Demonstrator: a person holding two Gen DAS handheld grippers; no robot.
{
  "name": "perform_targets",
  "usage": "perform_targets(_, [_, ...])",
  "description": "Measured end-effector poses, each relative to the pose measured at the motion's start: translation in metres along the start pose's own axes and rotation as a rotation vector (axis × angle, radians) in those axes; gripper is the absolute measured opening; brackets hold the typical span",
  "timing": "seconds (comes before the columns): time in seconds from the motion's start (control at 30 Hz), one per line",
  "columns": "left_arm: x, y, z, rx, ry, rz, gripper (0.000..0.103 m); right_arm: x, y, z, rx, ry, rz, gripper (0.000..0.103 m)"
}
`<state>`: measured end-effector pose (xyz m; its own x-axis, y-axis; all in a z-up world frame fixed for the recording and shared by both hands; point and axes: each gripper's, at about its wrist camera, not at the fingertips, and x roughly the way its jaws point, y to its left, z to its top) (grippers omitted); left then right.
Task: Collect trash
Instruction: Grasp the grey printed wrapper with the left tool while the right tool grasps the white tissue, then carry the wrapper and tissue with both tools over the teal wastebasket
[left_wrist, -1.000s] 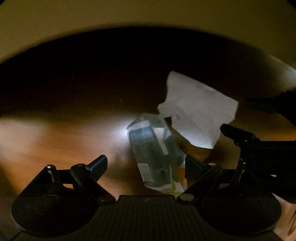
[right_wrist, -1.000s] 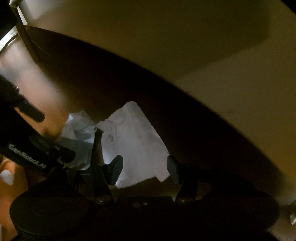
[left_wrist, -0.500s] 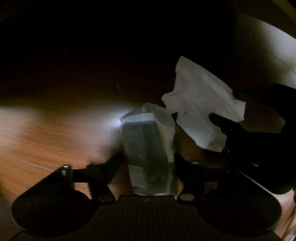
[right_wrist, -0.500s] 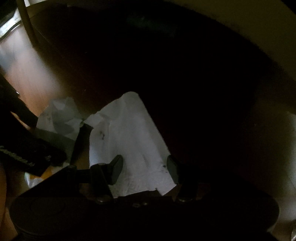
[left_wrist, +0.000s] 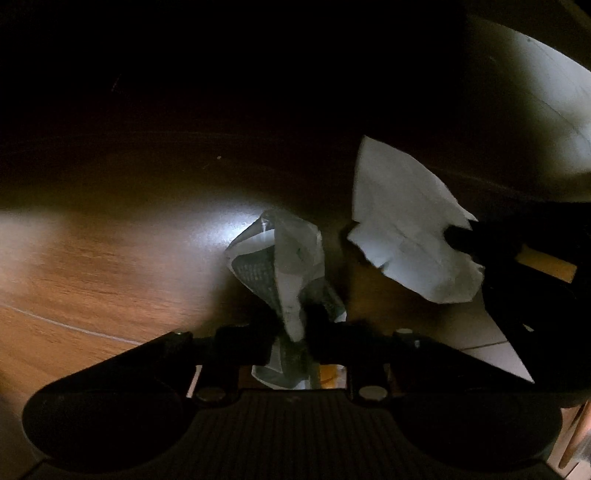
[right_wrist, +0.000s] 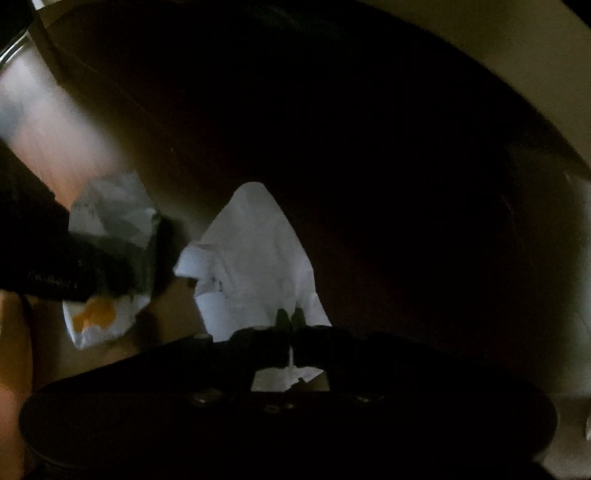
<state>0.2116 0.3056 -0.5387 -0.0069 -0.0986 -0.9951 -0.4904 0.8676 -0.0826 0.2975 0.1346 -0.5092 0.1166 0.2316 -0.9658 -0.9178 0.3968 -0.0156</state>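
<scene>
Both jaws were open a second ago, now clamped: left gripper (left_wrist: 293, 325) pinches the crinkled printed wrapper (left_wrist: 284, 266), right gripper (right_wrist: 290, 321) pinches the creased white paper (right_wrist: 255, 251). Both pieces look secured, probably ready to lift. Wrapper is glossy, twisted, orange-stained; paper thin, matte, pointed. Beyond, the wood-grain counter (left_wrist: 92, 266), shiny then dark.

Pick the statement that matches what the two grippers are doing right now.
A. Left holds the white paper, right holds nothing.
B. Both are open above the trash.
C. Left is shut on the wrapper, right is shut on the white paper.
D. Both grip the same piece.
C: the left gripper has closed on the crumpled printed wrapper, and the right gripper pinches the white paper, a separate piece.
</scene>
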Motion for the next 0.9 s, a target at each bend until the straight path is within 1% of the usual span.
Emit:
perform_targets(0.17, [-0.009,-0.012,-0.009,0.062,0.017,-0.016,0.014,-0.034,-0.006,-0.022,0.056,0.018,-0.003,0.001])
perform_targets(0.27, [-0.021,-0.027,-0.016,0.141,0.012,-0.033,0.014,-0.06,-0.01,-0.04,0.102,0.021,-0.012,0.001])
perform_targets(0.4, [-0.044,-0.045,-0.024,0.216,0.023,-0.056,0.014,-0.108,-0.018,-0.058,0.165,0.01,-0.053,0.001])
perform_targets(0.43, [-0.051,-0.049,-0.024,0.226,0.028,-0.065,0.013,-0.121,-0.021,-0.06,0.186,0.006,-0.059,0.001])
perform_targets(0.47, [-0.059,-0.055,-0.025,0.251,0.027,-0.071,0.013,-0.129,-0.024,-0.054,0.204,0.001,-0.066,0.001])
perform_targets(0.53, [-0.081,-0.07,-0.024,0.322,0.005,-0.073,0.013,-0.157,-0.03,-0.058,0.245,-0.019,-0.083,0.001])
perform_targets(0.67, [-0.125,-0.105,-0.025,0.375,-0.023,-0.094,0.014,-0.223,-0.037,-0.07,0.339,-0.078,-0.114,0.001])
perform_targets(0.73, [-0.157,-0.126,-0.025,0.418,-0.051,-0.115,0.014,-0.257,-0.039,-0.077,0.37,-0.115,-0.141,0.001])
perform_targets(0.77, [-0.17,-0.134,-0.026,0.44,-0.065,-0.126,0.014,-0.276,-0.043,-0.086,0.383,-0.129,-0.153,0.001])
perform_targets(0.8, [-0.186,-0.144,-0.028,0.467,-0.082,-0.137,0.014,-0.29,-0.038,-0.088,0.4,-0.144,-0.165,0.001])
perform_targets(0.9, [-0.228,-0.169,-0.042,0.517,-0.134,-0.176,0.014,-0.339,-0.042,-0.098,0.453,-0.197,-0.197,0.001])
